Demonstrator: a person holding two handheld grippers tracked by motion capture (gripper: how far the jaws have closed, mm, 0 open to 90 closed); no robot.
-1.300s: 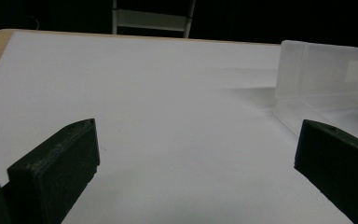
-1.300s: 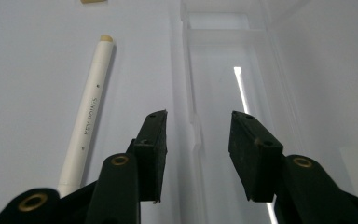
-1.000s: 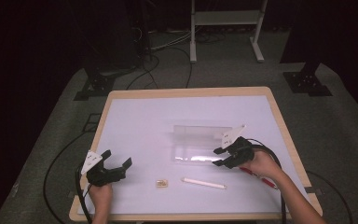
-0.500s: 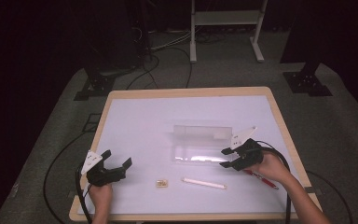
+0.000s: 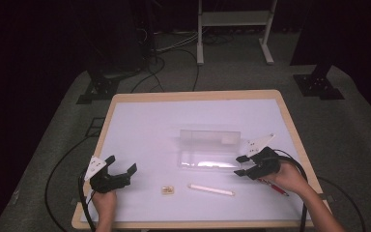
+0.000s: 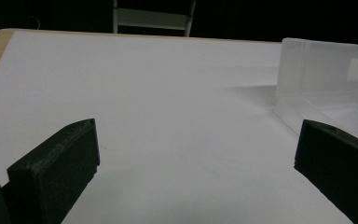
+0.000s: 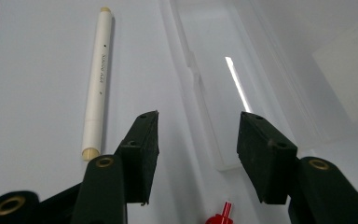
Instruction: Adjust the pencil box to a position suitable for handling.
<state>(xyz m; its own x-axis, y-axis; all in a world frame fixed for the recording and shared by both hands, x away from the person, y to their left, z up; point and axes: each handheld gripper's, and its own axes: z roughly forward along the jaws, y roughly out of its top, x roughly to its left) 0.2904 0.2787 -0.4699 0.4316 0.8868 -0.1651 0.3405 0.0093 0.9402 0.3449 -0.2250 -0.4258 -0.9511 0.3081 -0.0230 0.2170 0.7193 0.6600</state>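
On the white tabletop (image 5: 140, 125) my clear plastic case (image 5: 208, 150) lies open at mid-right, its long axis running left to right, lid standing along the far edge. I judge I am between picks: my right hand-held gripper (image 5: 242, 165) has just been widening, nothing between its pads, its jaws at the case's right end. Next I must turn toward the white marker (image 7: 97, 81), which lies just in front of the case, parallel to it. A red pen (image 5: 274, 187) lies under my right hand. My left hand-held gripper (image 5: 122, 165) waits, released and empty.
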